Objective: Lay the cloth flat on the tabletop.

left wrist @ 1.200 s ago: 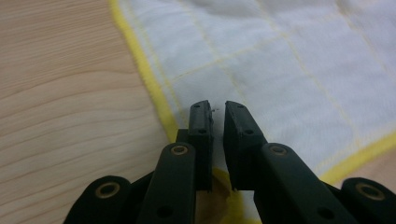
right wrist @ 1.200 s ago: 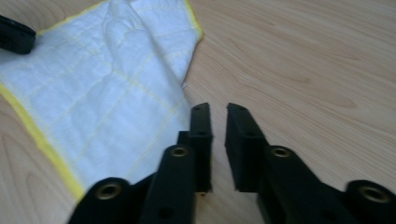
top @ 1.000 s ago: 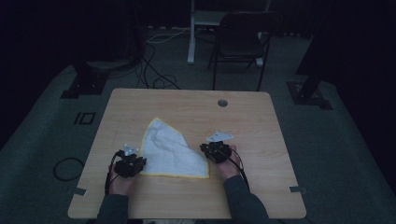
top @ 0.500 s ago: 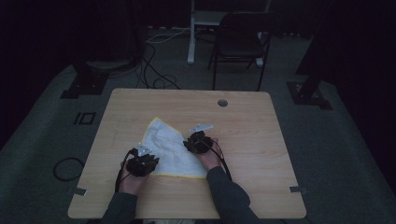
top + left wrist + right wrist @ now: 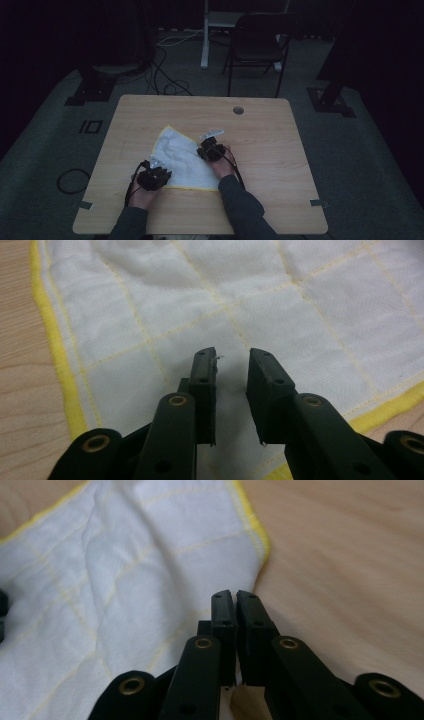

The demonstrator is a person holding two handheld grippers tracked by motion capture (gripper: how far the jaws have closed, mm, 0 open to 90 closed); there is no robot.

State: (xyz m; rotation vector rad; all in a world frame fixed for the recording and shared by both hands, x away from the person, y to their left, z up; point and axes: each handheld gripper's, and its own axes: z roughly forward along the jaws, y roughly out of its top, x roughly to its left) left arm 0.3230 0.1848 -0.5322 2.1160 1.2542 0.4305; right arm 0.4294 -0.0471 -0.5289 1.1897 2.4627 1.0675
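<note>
Cloth on table, both grippers at its near part.

The table [image 5: 280,150] carries a white cloth [image 5: 182,160] (yellow-hemmed, lying flat) left of centre. The left gripper [image 5: 232,360] sits over the cloth's near left part, jaws apart, nothing between them. The right gripper [image 5: 235,597] sits at the cloth's right edge, jaws just closed together; no fabric visibly pinched.
</note>
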